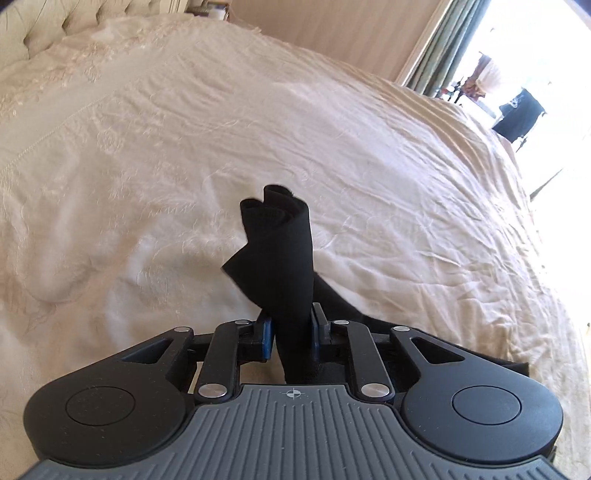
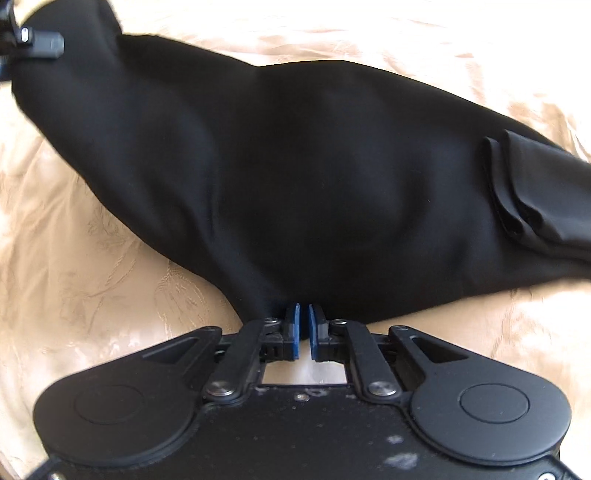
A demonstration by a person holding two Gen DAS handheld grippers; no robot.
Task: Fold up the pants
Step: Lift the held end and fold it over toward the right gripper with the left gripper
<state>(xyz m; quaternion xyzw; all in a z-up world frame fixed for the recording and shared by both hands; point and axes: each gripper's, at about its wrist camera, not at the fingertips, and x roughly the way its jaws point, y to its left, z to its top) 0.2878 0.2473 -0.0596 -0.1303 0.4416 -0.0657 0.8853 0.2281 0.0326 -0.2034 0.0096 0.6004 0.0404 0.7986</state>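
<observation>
Item 1: black, smooth-woven pants [image 2: 295, 177]. In my right wrist view they lie spread across the frame from 10 o'clock to 3 o'clock on the bed cover, with a folded flap or pocket edge bunched toward 3 o'clock. The near hem of the cloth reaches down to 6 o'clock, where my tool meets it.

Item 2: cream, embroidered satin bed cover [image 1: 184, 147]. Wrinkled, fills both views under the garment; a tufted pale headboard [image 1: 55, 26] sits at 11 o'clock in the left wrist view, and green-grey curtains [image 1: 443, 48] by a bright window at 1 o'clock.

Item 3: left gripper [image 1: 291, 332], black two-finger tool with blue pads. Its jaws pinch a bunched column of the black pants [image 1: 280, 251], which stands up past the pads toward 12 o'clock, folds showing at the top. More black cloth trails off toward 4 o'clock behind the finger links.

Item 4: right gripper [image 2: 303, 328], same make. Its blue pads are drawn nearly together at the garment's near edge (only a thin slit is left between them); the cloth appears nipped at the tips, though the dark fabric there makes it hard for me to be certain.

Item 5: a black tool part [image 2: 37, 40] at 10 o'clock in the right wrist view, at the far end of the pants; probably my other gripper.
</observation>
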